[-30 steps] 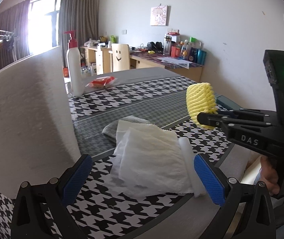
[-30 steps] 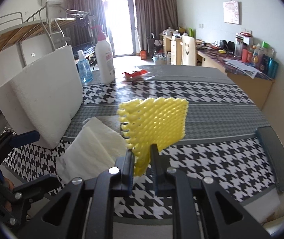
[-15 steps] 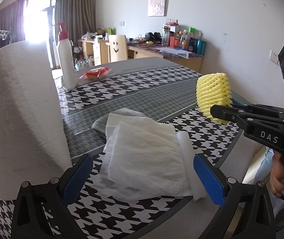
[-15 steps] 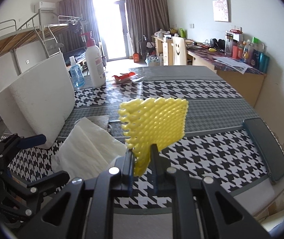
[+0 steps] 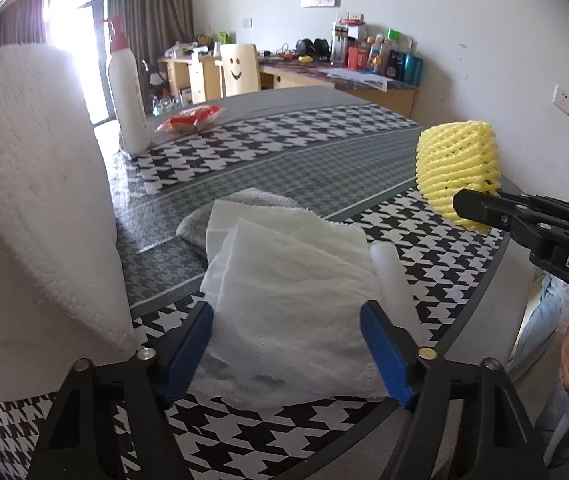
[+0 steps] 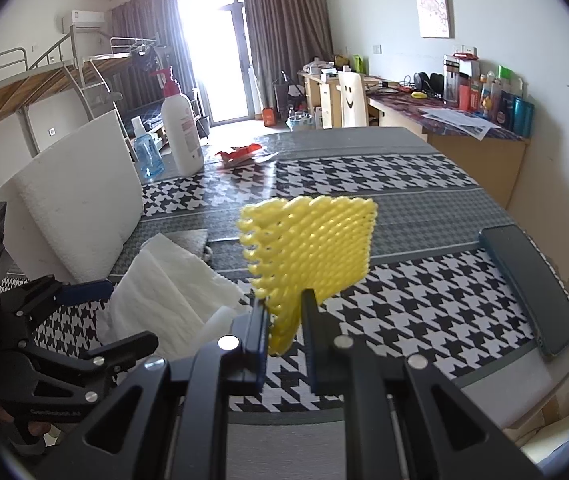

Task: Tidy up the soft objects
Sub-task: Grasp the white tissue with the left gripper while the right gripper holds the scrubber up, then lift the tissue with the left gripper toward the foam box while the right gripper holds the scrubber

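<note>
The left tool has just been narrowing; its blue pads stand apart on either side of the crumpled white tissue, not yet pressing it. The tissue lies on the houndstooth desk, over a grey cloth and beside a white foam block. The right tool is clamped on the yellow foam net, held above the desk
</note>
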The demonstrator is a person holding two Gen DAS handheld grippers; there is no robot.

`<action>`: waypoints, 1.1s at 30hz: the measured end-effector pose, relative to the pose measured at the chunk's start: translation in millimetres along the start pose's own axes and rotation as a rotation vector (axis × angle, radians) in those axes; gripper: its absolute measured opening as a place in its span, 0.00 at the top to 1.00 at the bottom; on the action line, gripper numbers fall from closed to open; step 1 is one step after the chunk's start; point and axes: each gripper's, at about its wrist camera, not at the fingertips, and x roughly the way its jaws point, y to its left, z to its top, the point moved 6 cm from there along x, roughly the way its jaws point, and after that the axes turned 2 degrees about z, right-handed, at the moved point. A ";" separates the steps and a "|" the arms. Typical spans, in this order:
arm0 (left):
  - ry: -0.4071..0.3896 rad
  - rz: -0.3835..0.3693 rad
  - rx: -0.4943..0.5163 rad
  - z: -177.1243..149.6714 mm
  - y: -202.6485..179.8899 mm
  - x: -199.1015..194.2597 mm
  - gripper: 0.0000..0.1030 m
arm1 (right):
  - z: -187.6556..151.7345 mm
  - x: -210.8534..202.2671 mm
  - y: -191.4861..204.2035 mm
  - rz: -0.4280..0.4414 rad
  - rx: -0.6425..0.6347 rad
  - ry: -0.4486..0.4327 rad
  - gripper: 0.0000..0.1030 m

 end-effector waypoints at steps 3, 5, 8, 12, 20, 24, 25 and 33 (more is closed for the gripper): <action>0.025 0.024 0.010 -1.9 1.0 6.8 0.43 | -0.4 0.8 -0.2 0.003 0.001 0.001 0.82; 0.040 0.031 0.004 -4.1 2.2 8.5 0.53 | -0.5 1.4 0.0 0.003 0.002 0.001 0.82; 0.038 0.027 0.012 -5.0 0.6 7.6 0.66 | -1.1 2.3 -0.6 0.006 0.004 0.003 0.82; 0.035 0.020 0.032 -6.1 -4.0 6.3 0.79 | -1.3 3.3 -1.1 0.007 0.006 0.003 0.82; 0.029 -0.030 0.035 -5.6 -7.0 5.3 0.96 | -4.1 -1.4 -2.5 0.006 0.009 -0.007 0.82; -0.030 -0.072 0.043 2.1 -11.3 -12.5 0.96 | -4.5 -4.2 -1.2 0.002 0.009 -0.012 0.82; -0.044 -0.079 0.049 4.2 -12.6 -17.5 0.96 | -4.1 -5.0 -0.7 0.000 0.008 -0.014 0.82; -0.142 -0.099 0.062 20.6 -12.7 -51.0 0.96 | -1.9 -14.0 5.5 -0.001 -0.002 -0.035 0.82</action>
